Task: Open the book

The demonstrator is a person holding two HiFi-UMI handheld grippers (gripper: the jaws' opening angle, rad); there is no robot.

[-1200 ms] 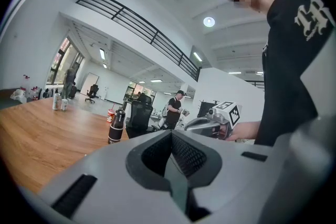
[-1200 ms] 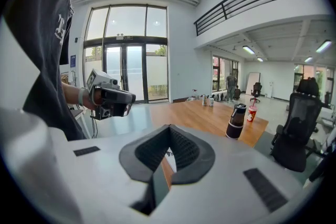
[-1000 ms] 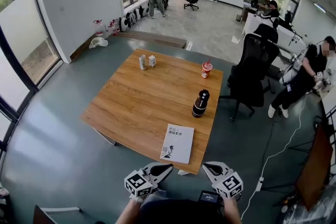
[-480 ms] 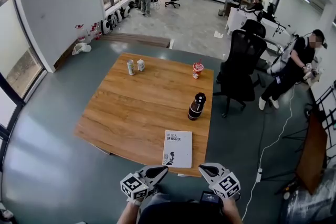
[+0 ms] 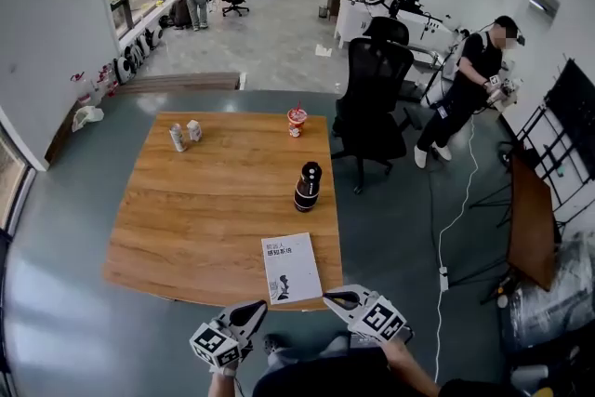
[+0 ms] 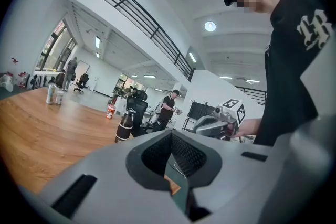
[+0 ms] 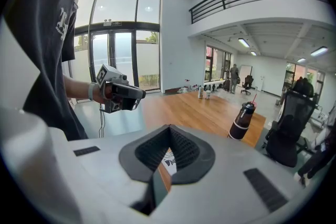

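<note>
Left claw [image 5: 257,309] pressed together, pinching nothing, low at the left of the head view and just off the near edge of the table [image 5: 186,209], over grey floor [image 5: 65,293]. Right claw [image 5: 331,298] likewise pressed together on nothing (only a sliver of white cover showing past its dark pads in the right gripper view), just off the table's near edge toward the right corner. Both pointed toward the table, tips angled a little toward each other, clearly apart from one another.

Book [image 5: 291,268] closed and flat on the wood, white cover up, with dark print near the top and a small dark figure near the bottom. Placed at the table's near edge toward the right, slightly askew. Ahead of and between the two claws, gripped by neither.

Farther up the table: black bottle [image 5: 308,186] upright near the right edge, beyond the book and apart from it. Red cup [image 5: 297,120] with a straw near the far edge. Pair of small containers [image 5: 177,138] side by side toward the far left corner.

Past the far right corner, black office chair [image 5: 372,98] on the floor. Person in dark clothes [image 5: 469,84] standing farther right. More people and desks deep in the room, too small to tell apart.

In the left gripper view, right claw off to the right and bottle upright on the wood at left. In the right gripper view, left claw at left, bottle at right.
</note>
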